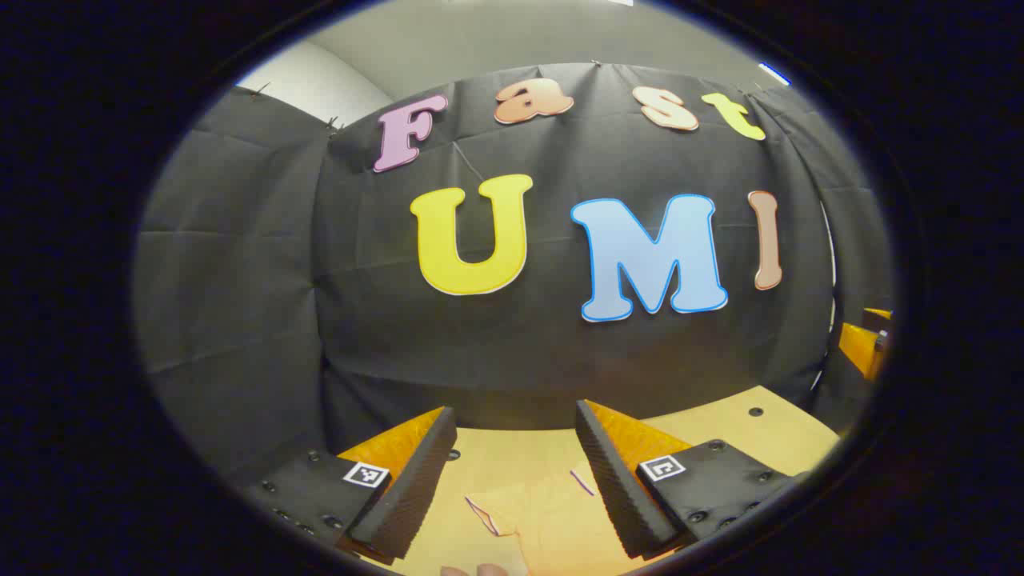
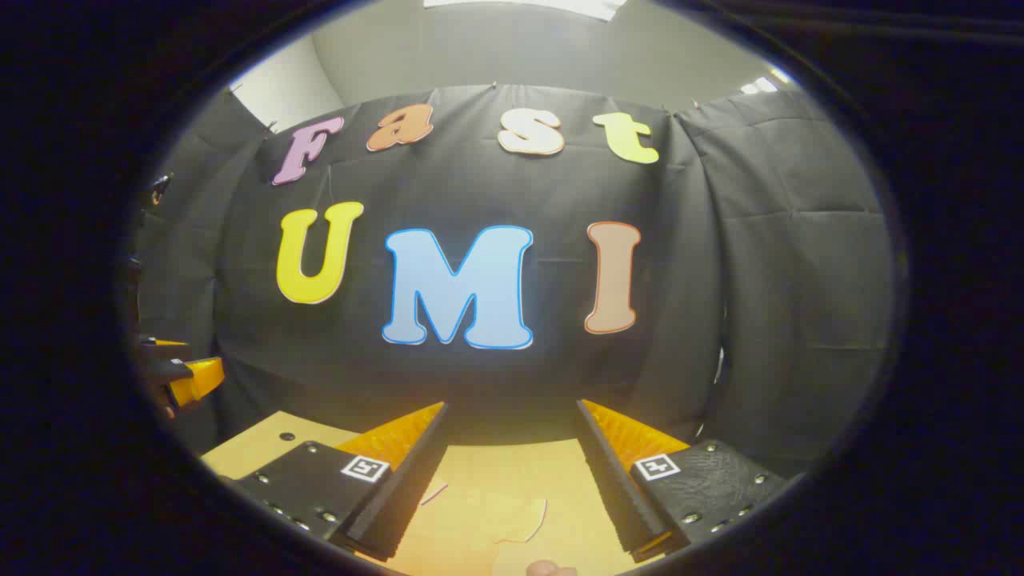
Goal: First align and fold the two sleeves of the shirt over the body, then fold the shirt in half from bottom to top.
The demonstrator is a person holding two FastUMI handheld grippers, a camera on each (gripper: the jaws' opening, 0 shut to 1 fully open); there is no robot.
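The shirt (image 1: pixel 552 520) is a pale yellow-tan cloth, close in colour to the bench (image 1: pixel 720 436) it lies on, so its outline is hard to follow. In the left gripper view it lies flat low in the picture, and a thin dark edging marks two of its hems: one at a corner on the left of the cloth, another as a short slanted line farther right. In the right gripper view the shirt (image 2: pixel 496 520) again lies flat on the bench (image 2: pixel 256 440), with a curved, dark-edged hem on its right and a short edged piece at its left. Sleeves and body cannot be told apart.
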